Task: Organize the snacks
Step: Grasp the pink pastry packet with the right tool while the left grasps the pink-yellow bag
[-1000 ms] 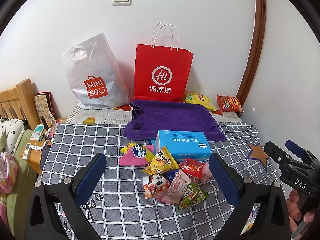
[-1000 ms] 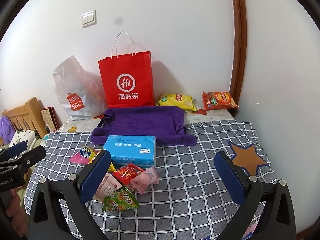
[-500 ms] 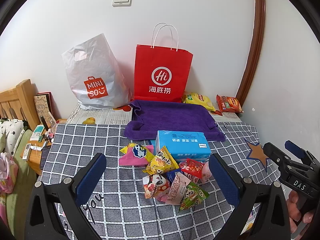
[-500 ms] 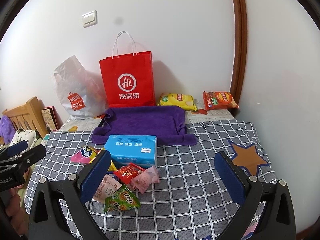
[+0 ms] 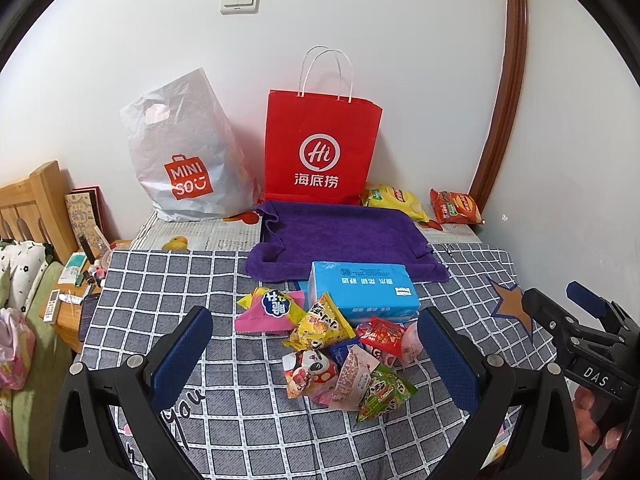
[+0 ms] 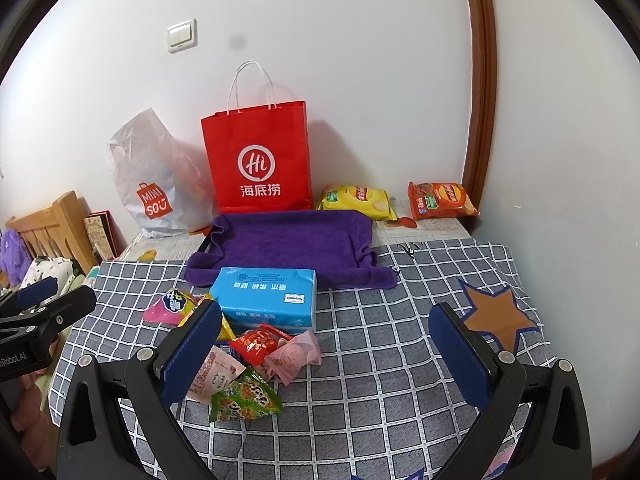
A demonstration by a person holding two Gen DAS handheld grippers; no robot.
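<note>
Both grippers, left and right, hover spread wide and empty above the snack pile lying just before the blue box on the checked cloth. Best practice: isolate one outer packet, such as the green one, and pinch its flat edge so neighbours stay undisturbed

- Left wrist camera: sits above the near edge of the checked cloth, facing the white wall, its own fingers framing the snack pile.
- Right wrist camera: same height, further right, facing the same wall.
- Shared: red bag, purple towel, blue box, snacks; each view catches the other gripper at its edge.
</note>
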